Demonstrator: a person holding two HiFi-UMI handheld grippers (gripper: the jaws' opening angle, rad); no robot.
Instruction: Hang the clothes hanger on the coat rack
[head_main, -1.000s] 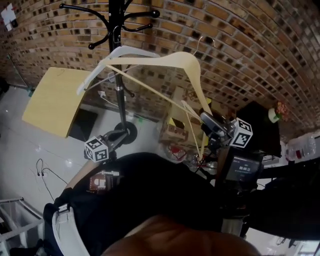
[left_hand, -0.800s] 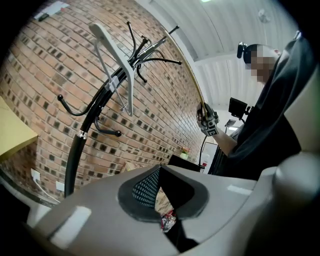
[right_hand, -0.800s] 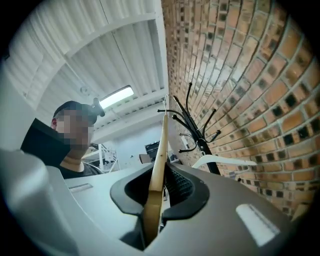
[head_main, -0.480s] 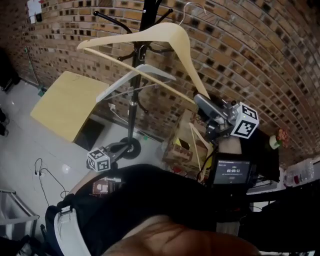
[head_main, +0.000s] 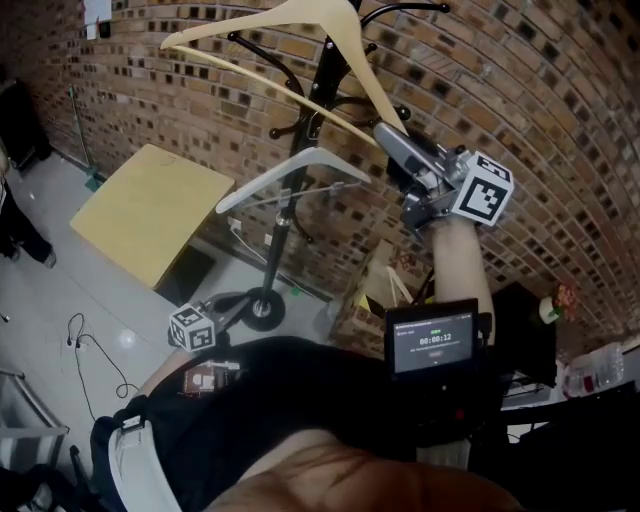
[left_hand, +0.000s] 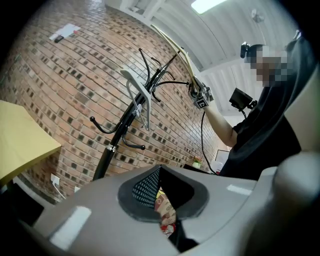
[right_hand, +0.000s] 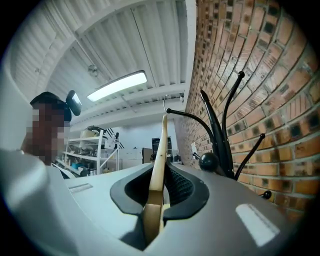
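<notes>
Head view: a brick wall (head_main: 560, 120) fills the background. The black coat rack (head_main: 277, 250) stands before it, just left of the raised right gripper (head_main: 387, 137). That gripper's jaws are clamped on one end of the wooden clothes hanger (head_main: 357, 60). The hanger slants up and away from the gripper, and its wire hook (right_hand: 165, 100) is near the rack's top arms. A white hanger (head_main: 270, 180) hangs on the rack, below and left of that gripper. The left gripper (head_main: 240, 297), low beside the person's body, shows a narrow, empty gap between its jaws.
</notes>
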